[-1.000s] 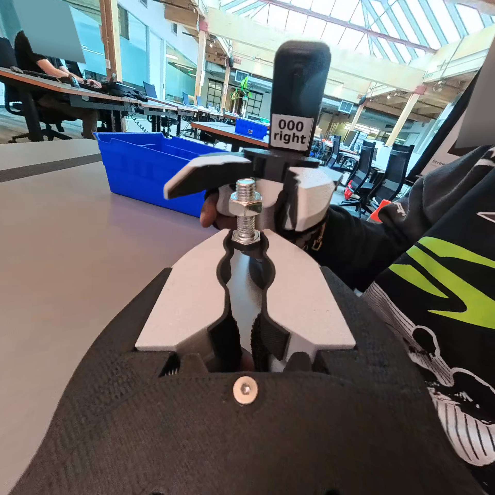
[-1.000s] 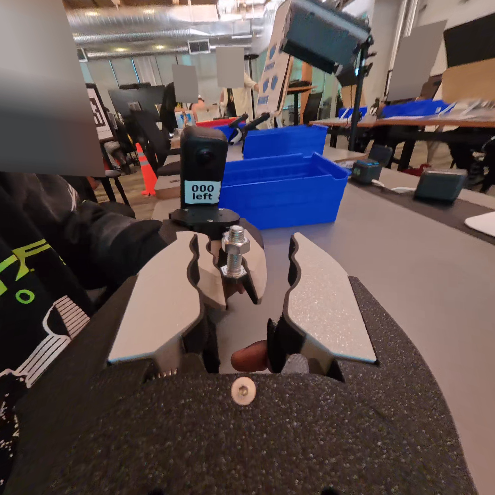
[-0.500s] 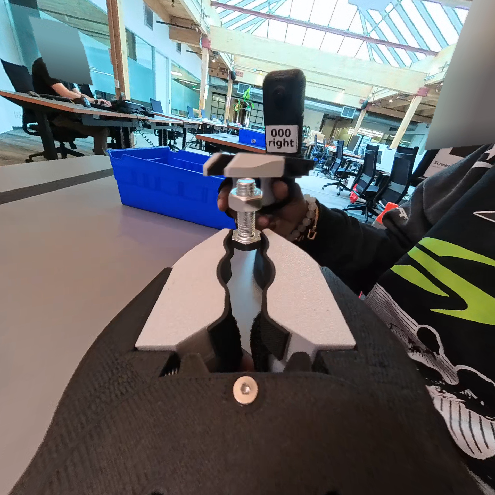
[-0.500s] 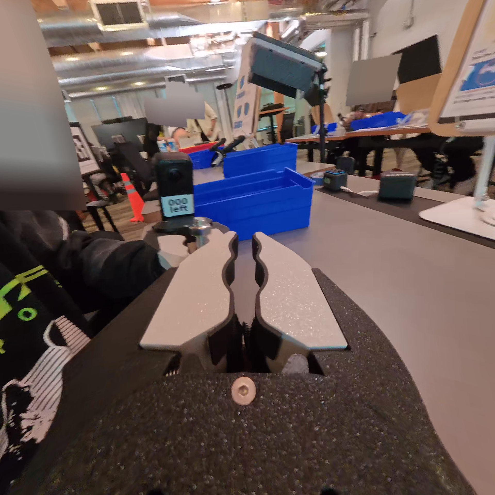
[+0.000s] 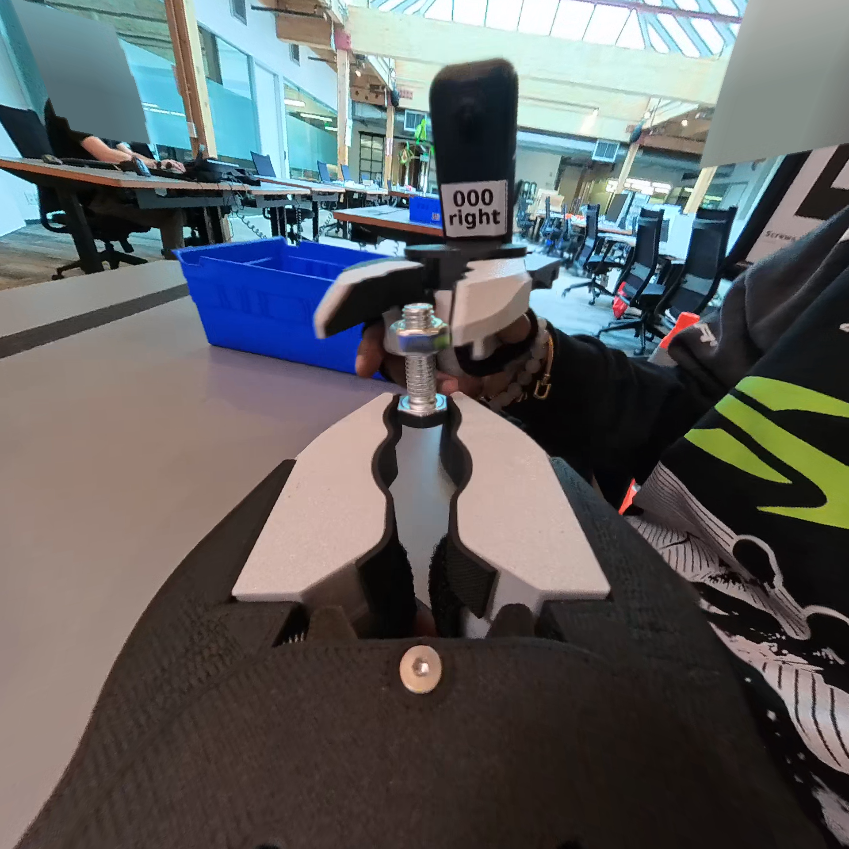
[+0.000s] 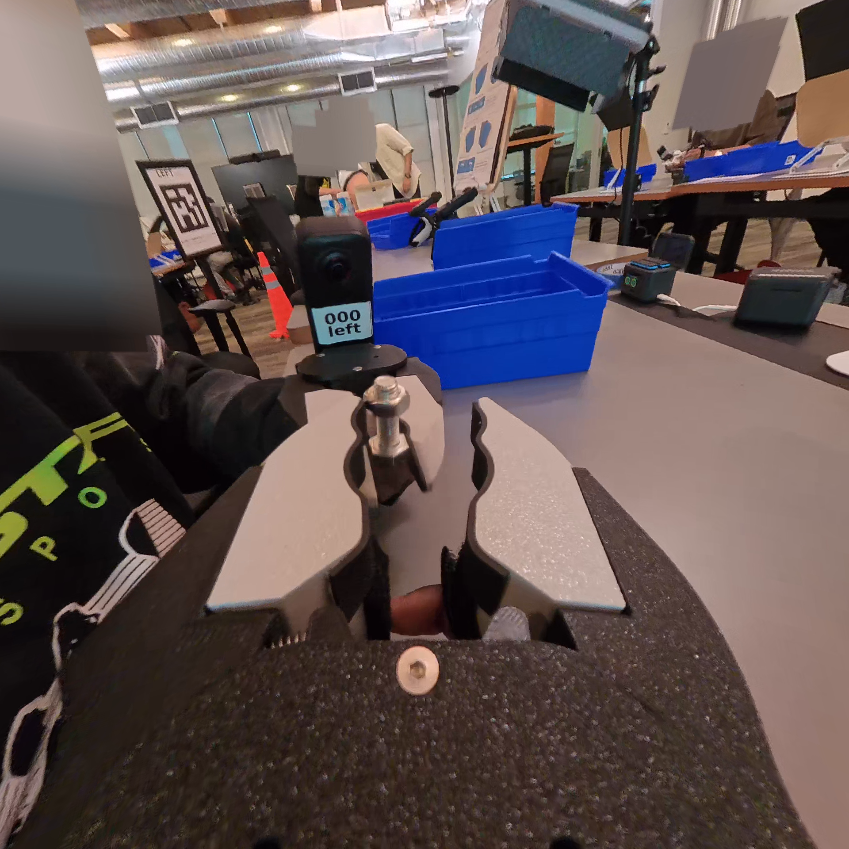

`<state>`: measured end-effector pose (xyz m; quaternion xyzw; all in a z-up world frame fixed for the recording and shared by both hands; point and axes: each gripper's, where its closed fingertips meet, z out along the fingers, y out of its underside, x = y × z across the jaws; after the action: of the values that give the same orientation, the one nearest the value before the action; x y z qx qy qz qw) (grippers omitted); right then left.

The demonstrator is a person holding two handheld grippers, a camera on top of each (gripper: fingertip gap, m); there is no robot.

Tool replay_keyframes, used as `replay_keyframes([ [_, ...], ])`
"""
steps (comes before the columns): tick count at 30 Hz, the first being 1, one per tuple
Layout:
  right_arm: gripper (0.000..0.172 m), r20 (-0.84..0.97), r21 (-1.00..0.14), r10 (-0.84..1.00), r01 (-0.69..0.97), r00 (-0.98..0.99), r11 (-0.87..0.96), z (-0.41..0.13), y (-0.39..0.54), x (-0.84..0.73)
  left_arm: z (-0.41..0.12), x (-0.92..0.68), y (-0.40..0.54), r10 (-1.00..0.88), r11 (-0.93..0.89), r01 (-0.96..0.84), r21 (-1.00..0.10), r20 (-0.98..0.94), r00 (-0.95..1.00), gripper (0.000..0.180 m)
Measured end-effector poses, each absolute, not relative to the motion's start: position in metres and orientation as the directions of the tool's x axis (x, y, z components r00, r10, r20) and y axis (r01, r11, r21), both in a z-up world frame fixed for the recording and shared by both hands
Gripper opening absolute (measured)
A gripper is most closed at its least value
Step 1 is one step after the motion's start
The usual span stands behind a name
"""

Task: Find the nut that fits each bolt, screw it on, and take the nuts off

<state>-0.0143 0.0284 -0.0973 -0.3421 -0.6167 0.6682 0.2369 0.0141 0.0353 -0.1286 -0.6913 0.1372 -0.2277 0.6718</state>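
The blue bin (image 5: 271,298) on your grey table (image 5: 115,436) looks empty, though its floor is partly hidden. Your left gripper (image 5: 420,406) clamps the bolt (image 5: 419,367) upright by its head, nut (image 5: 416,331) near the tip. Your right gripper (image 6: 416,413) hovers spread around it, not touching.
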Motion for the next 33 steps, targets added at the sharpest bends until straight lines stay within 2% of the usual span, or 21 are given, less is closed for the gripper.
replay_keyframes([
  [1, 0.022, -0.179, -0.984, 0.769, 0.100, -0.613, -0.149, -0.097, 0.041, -0.015, -0.126, 0.013, 0.034, -0.502, -0.045, 0.121, -0.992, 0.127, 0.856, 0.018],
  [2, 0.007, -0.180, -0.984, 0.828, 0.082, -0.531, -0.161, -0.098, 0.061, -0.020, -0.124, 0.013, 0.033, -0.501, -0.036, 0.117, -0.993, 0.119, 0.857, 0.018],
  [3, 0.004, -0.173, -0.985, 0.859, 0.074, -0.482, -0.157, -0.100, 0.074, -0.021, -0.125, 0.013, 0.033, -0.494, -0.032, 0.102, -0.994, 0.104, 0.863, 0.018],
  [5, 0.003, -0.171, -0.985, 0.832, 0.062, -0.528, -0.163, -0.096, 0.069, -0.016, -0.127, 0.013, 0.034, -0.489, -0.044, 0.086, -0.995, 0.096, 0.867, 0.018],
  [7, 0.012, -0.159, -0.983, 0.772, 0.027, -0.616, -0.180, -0.088, 0.050, -0.009, -0.130, 0.013, 0.035, -0.485, -0.056, 0.085, -0.995, 0.102, 0.869, 0.018],
  [10, 0.048, -0.171, -0.983, 0.681, 0.074, -0.712, -0.169, -0.090, 0.020, -0.005, -0.132, 0.013, 0.036, -0.479, -0.065, 0.076, -0.995, 0.098, 0.872, 0.019],
  [11, 0.055, -0.166, -0.985, 0.675, 0.086, -0.719, -0.151, -0.093, 0.013, -0.007, -0.133, 0.013, 0.037, -0.477, -0.070, 0.067, -0.995, 0.092, 0.874, 0.019],
  [15, 0.058, -0.155, -0.988, 0.706, 0.109, -0.691, -0.110, -0.101, 0.004, -0.019, -0.138, 0.018, 0.037, -0.486, -0.084, 0.036, -0.996, 0.072, 0.871, 0.019],
  [21, 0.047, -0.165, -0.986, 0.748, 0.096, -0.642, -0.136, -0.097, 0.035, -0.014, -0.131, 0.012, 0.036, -0.473, -0.055, 0.074, -0.996, 0.092, 0.876, 0.019],
  [22, 0.020, -0.163, -0.986, 0.797, 0.078, -0.582, -0.145, -0.096, 0.051, -0.017, -0.129, 0.012, 0.035, -0.481, -0.042, 0.085, -0.995, 0.095, 0.871, 0.018],
  [23, 0.011, -0.159, -0.987, 0.839, 0.049, -0.521, -0.156, -0.095, 0.067, -0.018, -0.128, 0.011, 0.035, -0.478, -0.039, 0.085, -0.996, 0.093, 0.873, 0.018],
  [25, 0.007, -0.172, -0.982, 0.830, 0.028, -0.531, -0.186, -0.090, 0.073, -0.013, -0.130, 0.012, 0.035, -0.474, -0.047, 0.067, -0.997, 0.081, 0.877, 0.019],
  [27, 0.014, -0.163, -0.981, 0.795, 0.009, -0.584, -0.194, -0.085, 0.061, -0.009, -0.132, 0.014, 0.036, -0.478, -0.060, 0.063, -0.996, 0.084, 0.875, 0.019],
  [31, 0.050, -0.163, -0.985, 0.704, 0.069, -0.692, -0.160, -0.092, 0.024, -0.008, -0.134, 0.013, 0.037, -0.472, -0.068, 0.053, -0.996, 0.078, 0.878, 0.019],
  [33, 0.056, -0.157, -0.987, 0.695, 0.081, -0.702, -0.141, -0.094, 0.013, -0.012, -0.135, 0.014, 0.037, -0.472, -0.074, 0.050, -0.996, 0.079, 0.878, 0.019],
])
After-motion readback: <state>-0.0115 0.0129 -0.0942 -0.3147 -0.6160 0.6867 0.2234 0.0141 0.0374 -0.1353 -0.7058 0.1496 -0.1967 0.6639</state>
